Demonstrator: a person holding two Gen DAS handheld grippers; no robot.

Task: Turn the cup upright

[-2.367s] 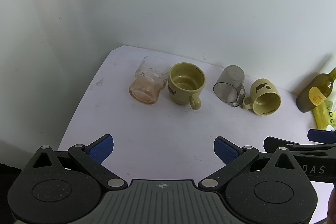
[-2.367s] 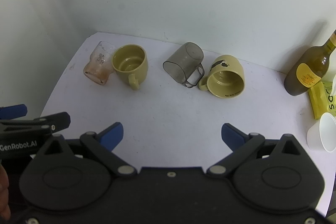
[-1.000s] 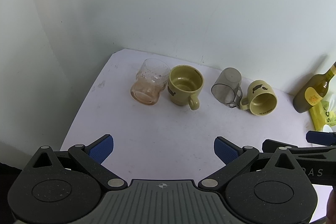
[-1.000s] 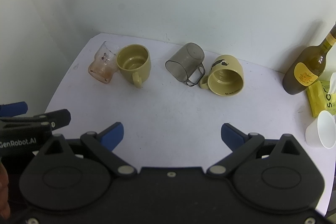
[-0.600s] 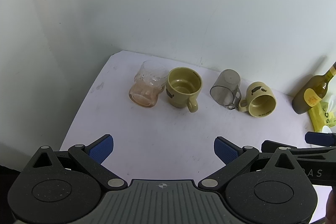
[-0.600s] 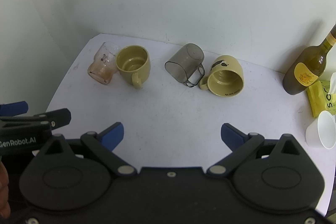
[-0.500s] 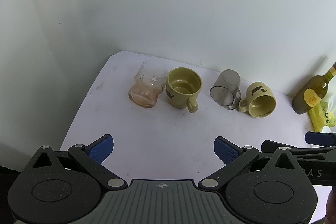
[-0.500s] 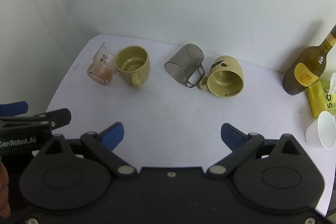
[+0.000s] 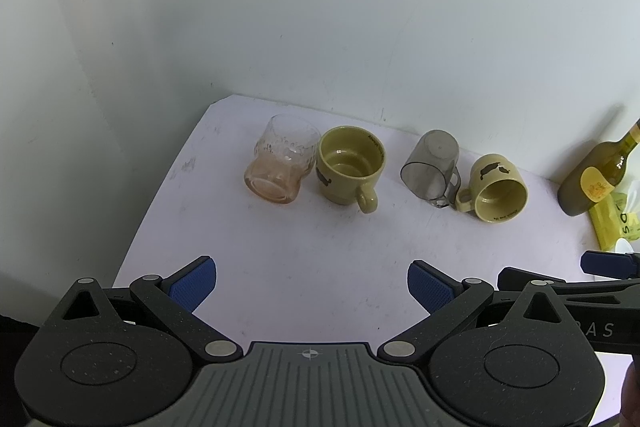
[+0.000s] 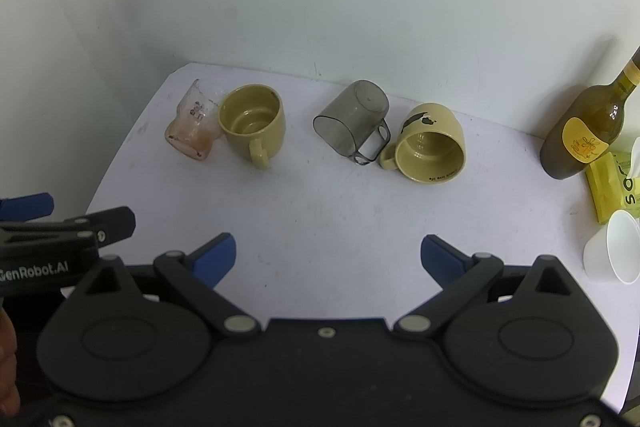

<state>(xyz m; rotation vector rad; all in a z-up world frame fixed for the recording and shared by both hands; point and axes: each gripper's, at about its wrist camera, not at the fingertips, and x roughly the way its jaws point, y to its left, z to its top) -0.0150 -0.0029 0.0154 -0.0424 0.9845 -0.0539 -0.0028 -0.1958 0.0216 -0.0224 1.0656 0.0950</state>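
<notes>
Several cups lie on their sides in a row at the back of a white table [image 9: 304, 239]. From the left: a clear pinkish glass [image 9: 282, 161] [image 10: 195, 121], a yellow mug [image 9: 349, 165] [image 10: 253, 123], a smoky grey plastic cup with a handle [image 9: 432, 167] [image 10: 354, 121], and a second yellow mug [image 9: 498, 187] [image 10: 430, 143]. Their mouths face me. My left gripper [image 9: 312, 285] is open and empty, well short of the cups. My right gripper [image 10: 328, 257] is open and empty too, beside it.
A dark olive bottle [image 10: 588, 123] stands at the back right next to a yellow packet [image 10: 614, 187] and a white paper cup [image 10: 614, 257]. White walls close the back and left. The table's left edge runs diagonally.
Both views have shifted slightly; the cups sit a little farther off and lower than 2.4 s ago. No cup has moved. Both grippers stay open.
</notes>
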